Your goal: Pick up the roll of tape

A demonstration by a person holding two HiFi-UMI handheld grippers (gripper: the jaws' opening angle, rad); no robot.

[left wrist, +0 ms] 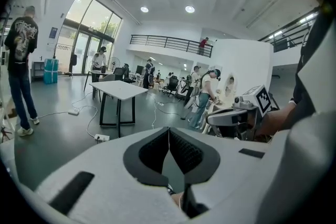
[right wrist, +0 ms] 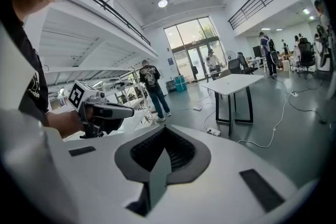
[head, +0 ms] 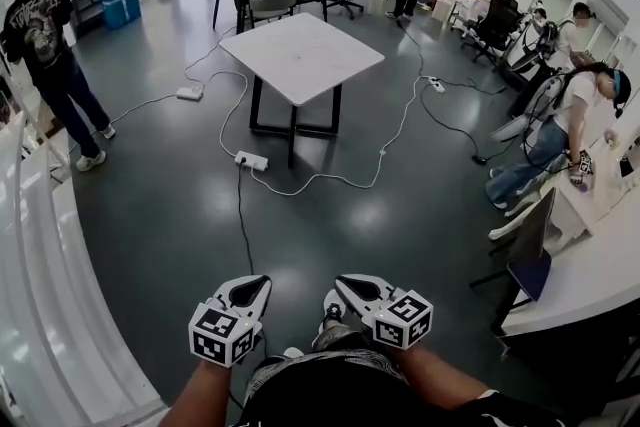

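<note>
No roll of tape shows in any view. Both grippers are held low and close to the body over the dark grey floor. In the head view my left gripper and my right gripper sit side by side, marker cubes toward me, jaws pointing ahead. The left gripper has its ribbed black pads pressed together with nothing between them. The right gripper also has its pads meeting, empty. Each gripper view catches the other gripper off to one side.
A white square table on black legs stands ahead in the middle of the floor. Power strips and cables trail around it. One person stands at the left. Another person bends over a white desk at the right.
</note>
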